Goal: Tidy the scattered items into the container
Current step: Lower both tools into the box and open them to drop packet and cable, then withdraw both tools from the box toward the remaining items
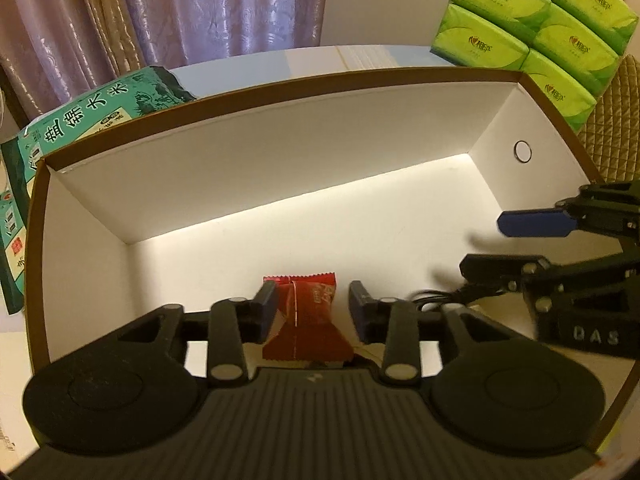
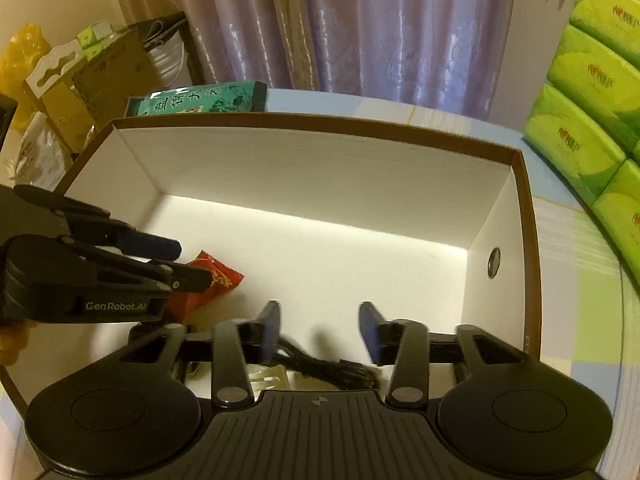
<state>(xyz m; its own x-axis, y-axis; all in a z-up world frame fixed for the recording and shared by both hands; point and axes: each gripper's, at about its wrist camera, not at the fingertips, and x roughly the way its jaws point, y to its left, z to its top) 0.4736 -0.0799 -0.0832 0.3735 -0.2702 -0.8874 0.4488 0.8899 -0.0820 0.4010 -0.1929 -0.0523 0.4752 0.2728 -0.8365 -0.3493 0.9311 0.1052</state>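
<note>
Box (image 1: 280,152), white inside w/ brown rim, sits on the checked tablecloth (image 2: 576,240); both grippers are inside it near its front wall. Step in hand looks like the drop-off: let go cleanly, then lift out.

Left gripper (image 1: 314,304): jaws partly apart, red candy wrapper (image 1: 308,320) lying on the box floor between them, left of centre. Left pad looks close to or just touching the wrapper, right pad clear, so I'd say not gripped. Best to open a bit wider before lifting, else the crinkly wrapper may catch and ride up.

Right gripper (image 2: 320,332): jaws apart, nothing held; black cable (image 2: 324,372) lies on the box floor below it by the front wall. Lift straight up, since loops could snag a pad.

Keep the grippers apart on exit.
</note>
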